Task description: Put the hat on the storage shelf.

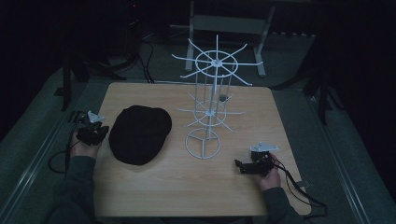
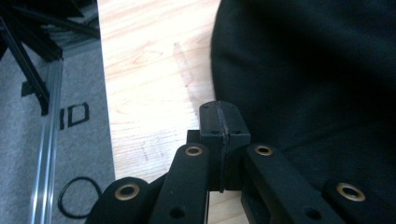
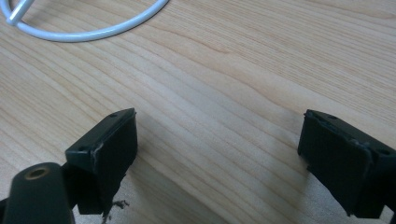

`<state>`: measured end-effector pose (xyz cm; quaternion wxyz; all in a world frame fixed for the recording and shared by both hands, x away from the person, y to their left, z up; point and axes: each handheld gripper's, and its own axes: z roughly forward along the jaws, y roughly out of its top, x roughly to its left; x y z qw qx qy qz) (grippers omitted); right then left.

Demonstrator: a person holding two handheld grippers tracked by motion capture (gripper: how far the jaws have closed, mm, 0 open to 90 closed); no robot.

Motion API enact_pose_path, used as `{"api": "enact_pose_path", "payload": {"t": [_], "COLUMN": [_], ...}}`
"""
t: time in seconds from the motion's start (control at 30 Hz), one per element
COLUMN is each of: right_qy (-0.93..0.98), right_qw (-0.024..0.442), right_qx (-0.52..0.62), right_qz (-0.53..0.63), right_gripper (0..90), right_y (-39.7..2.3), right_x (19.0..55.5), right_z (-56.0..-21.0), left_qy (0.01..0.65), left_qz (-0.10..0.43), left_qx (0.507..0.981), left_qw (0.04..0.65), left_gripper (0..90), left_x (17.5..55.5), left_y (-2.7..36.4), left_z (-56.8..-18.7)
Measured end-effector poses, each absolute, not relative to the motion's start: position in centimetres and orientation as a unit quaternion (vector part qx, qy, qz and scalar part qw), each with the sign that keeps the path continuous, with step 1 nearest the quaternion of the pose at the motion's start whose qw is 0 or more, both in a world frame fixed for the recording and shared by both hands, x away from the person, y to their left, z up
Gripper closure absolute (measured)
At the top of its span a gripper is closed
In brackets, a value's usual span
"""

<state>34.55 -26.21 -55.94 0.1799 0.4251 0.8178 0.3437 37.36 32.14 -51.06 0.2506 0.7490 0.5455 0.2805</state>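
Black cap (image 1: 139, 134) lies flat on the table (image 1: 187, 186), left of centre, near the left edge, its near rim toward the person. Left gripper (image 1: 93, 133) sits at the left edge just beside the cap; in the left gripper view its jaws are pressed together with nothing between them, tips (image 2: 219, 122) at the cap's (image 2: 317, 84) rim, and whether they touch the cloth cannot be told in this dim frame. Right gripper (image 1: 247, 167) rests near the front right corner, well apart from the cap; the right gripper view shows its jaws spread wide over bare wood.

Risks, as judged:
- Soft cloth lying flat gives no firm edge. Jaws that close too shallow would likely pinch only a fold and let the cap sag or slip on the lift.
- With the jaws together, a push forward would shove the cap across the table rather than grasp it.
- White wire rack (image 1: 208, 112) stands just right of the cap at mid-table, its base ring (image 3: 88, 28) close ahead of the right gripper. It looks light and tall; a knock from the cap or an arm could tip it, and its spokes could snag the cloth.

Obstructions: the rack stands between the right gripper and the cap. Cables trail off both table sides.
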Motion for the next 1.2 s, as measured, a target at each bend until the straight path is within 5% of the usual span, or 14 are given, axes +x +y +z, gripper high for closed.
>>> {"api": "enact_pose_path", "payload": {"t": [0.57, 1.2], "right_qy": [0.817, 0.818], "right_qw": [0.181, 0.181], "right_qx": [0.426, 0.425], "right_qz": [0.344, 0.343], "right_gripper": [11.5, 11.6], "right_y": [-26.2, -26.2], "right_x": [34.5, 34.5], "right_z": [-55.9, -55.9], "left_qy": [0.527, 0.433], "left_qz": [0.269, 0.243], "left_qx": [0.770, 0.827], "left_qw": [0.241, 0.263], "left_gripper": [90.0, 90.0], "left_x": [35.6, 32.2], "left_y": [31.3, 24.9], "left_z": [-52.9, -52.4]}}
